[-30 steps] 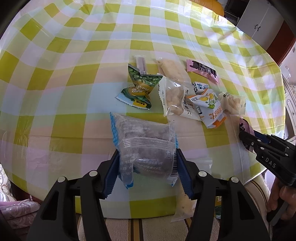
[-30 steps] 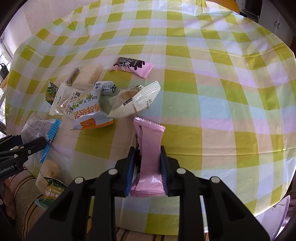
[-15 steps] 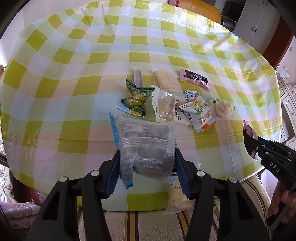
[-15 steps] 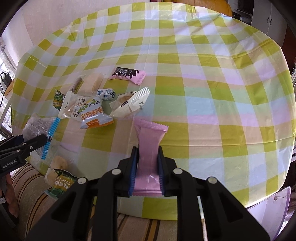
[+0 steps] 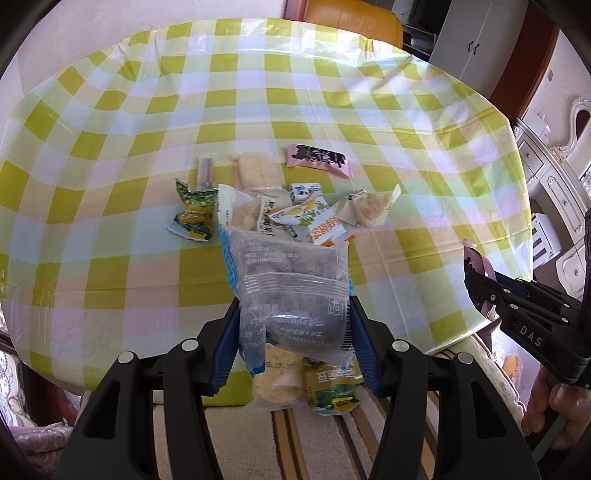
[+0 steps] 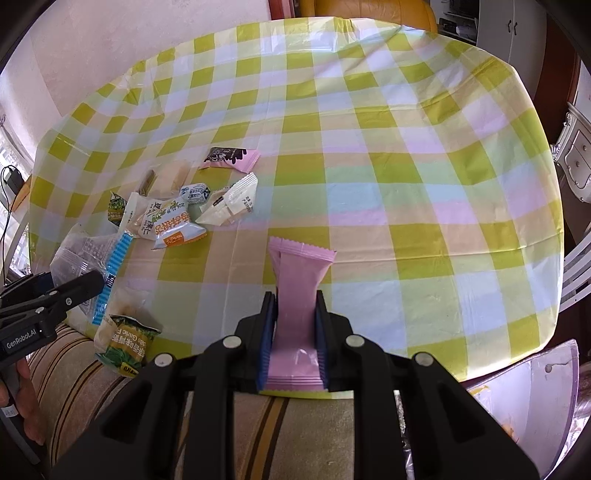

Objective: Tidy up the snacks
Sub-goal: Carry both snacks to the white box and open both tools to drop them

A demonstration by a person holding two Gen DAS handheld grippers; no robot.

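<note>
Snacks are held in both grippers at the near edge of the desk. The left gripper [image 5: 293, 339] is closed partway on a clear bag of dark pieces [image 5: 291, 291], its blue pads pressing the bag's two side edges; the bag stands up ahead of the fingers, long axis running away from the gripper toward the pile. The right gripper [image 6: 294, 345] is clamped narrowly on a plain pink wrapper [image 6: 297, 295], which likewise points straight ahead, its crimped far end out over the desk.

What the next move turns on, I judge, is where each held snack goes relative to the loose pile [image 5: 288, 206]. That pile lies directly ahead of the left gripper, just beyond the tip of its bag, and ahead and well to the left of the right gripper. So the left hand is the nearer one to the pile; the right has open cloth ahead of it.

Below and just behind the left gripper, two more packets hang off the desk edge over a striped cushion: a pale cracker pack [image 5: 275, 384] and a green pea packet [image 6: 125, 347].

The desk [image 6: 406, 177] is round, covered in a glossy green, white and pink checked cloth. Beyond it are an orange chair back [image 5: 351, 18], a pink wall and white cabinets.
</note>
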